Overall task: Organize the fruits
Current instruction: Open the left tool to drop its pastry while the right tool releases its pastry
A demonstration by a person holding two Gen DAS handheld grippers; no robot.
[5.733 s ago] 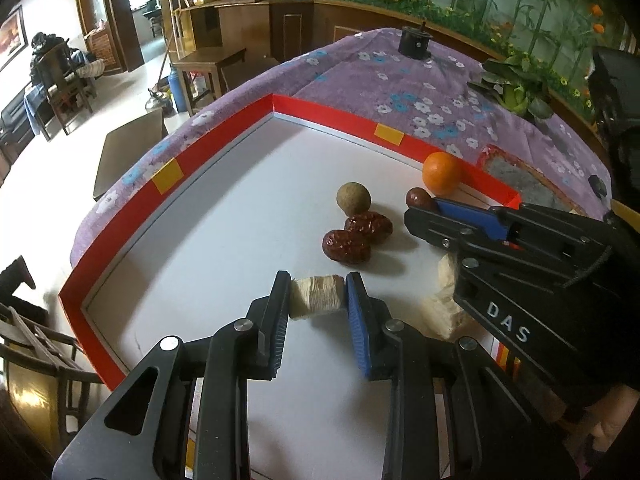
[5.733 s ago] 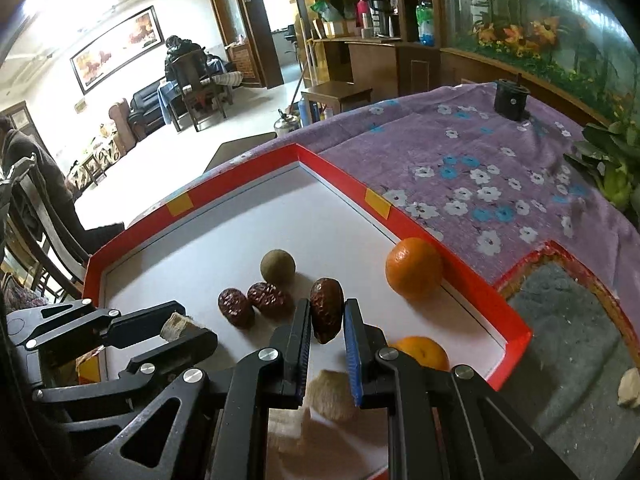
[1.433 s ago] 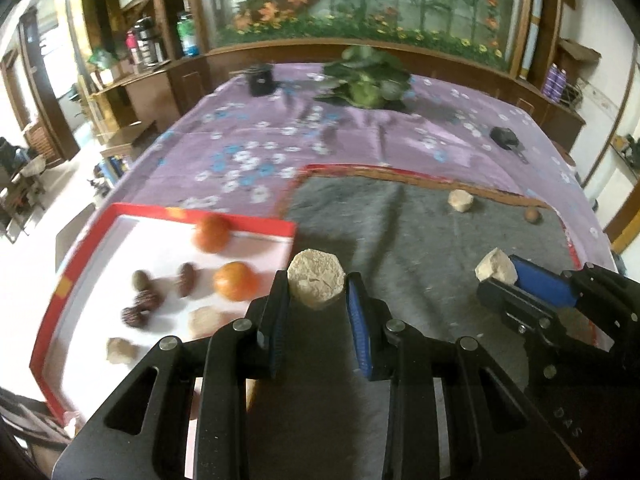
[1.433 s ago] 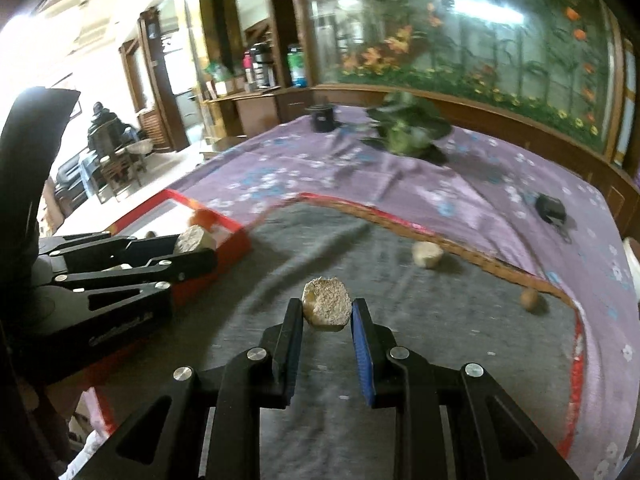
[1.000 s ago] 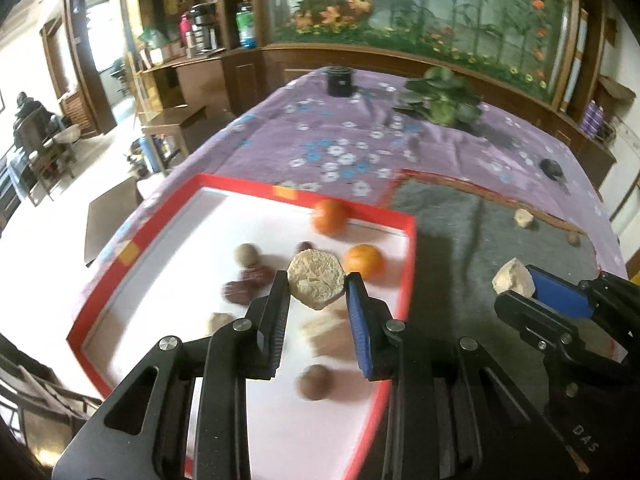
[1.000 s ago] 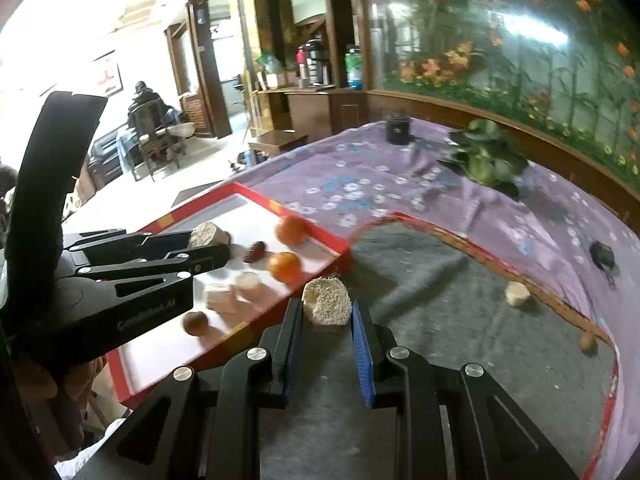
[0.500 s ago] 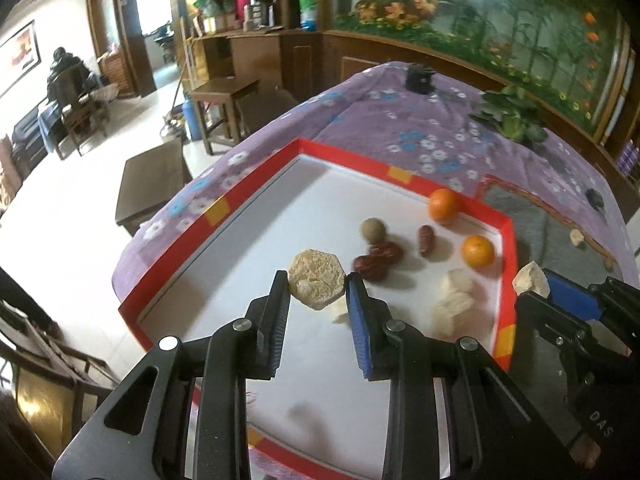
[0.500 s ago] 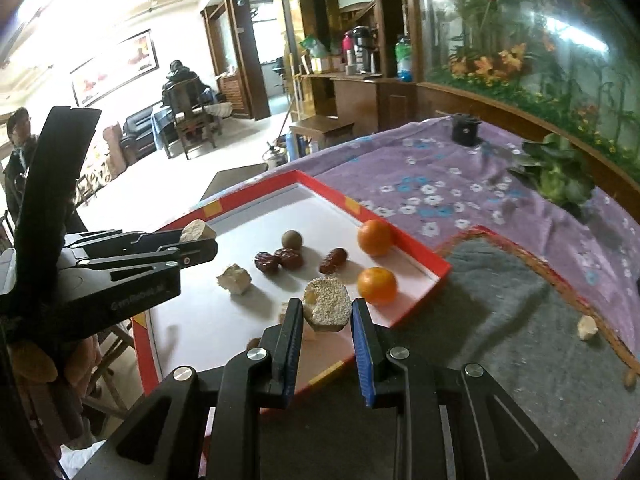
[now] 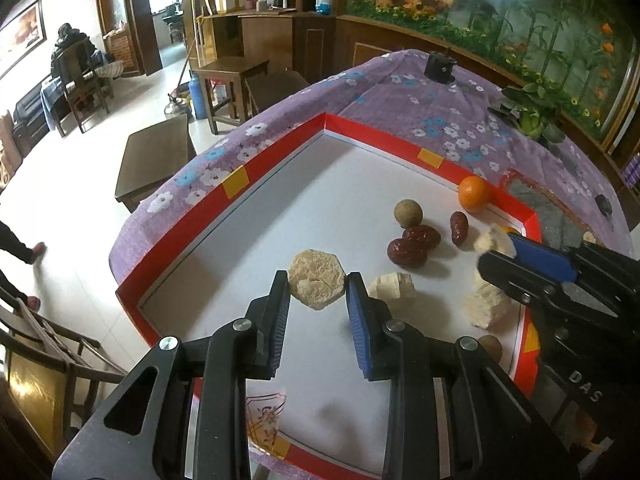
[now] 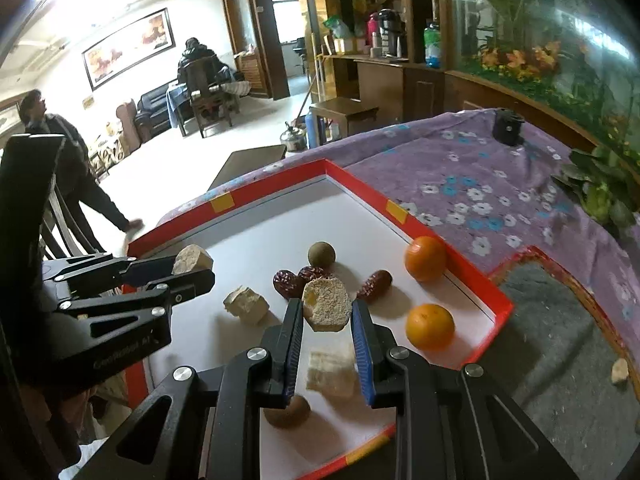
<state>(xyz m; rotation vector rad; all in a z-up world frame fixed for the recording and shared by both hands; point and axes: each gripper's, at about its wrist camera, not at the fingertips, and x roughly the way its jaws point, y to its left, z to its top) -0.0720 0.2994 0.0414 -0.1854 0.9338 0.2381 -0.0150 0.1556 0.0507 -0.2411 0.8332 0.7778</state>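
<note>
A white tray with a red rim holds two oranges, red dates, a brown round fruit and pale chunks. My left gripper is shut on a pale hexagonal fruit piece above the tray's near middle; it also shows in the right wrist view. My right gripper is shut on a pale grainy fruit piece above the dates; it shows at right in the left wrist view.
The tray lies on a purple flowered cloth. A grey mat with a loose pale piece lies to the right. A potted plant and a small black object stand at the back. A person walks on the floor at left.
Both grippers, each holding its piece, have come in lower and closer over the tray. The tray and its fruits look larger than half a second ago.
</note>
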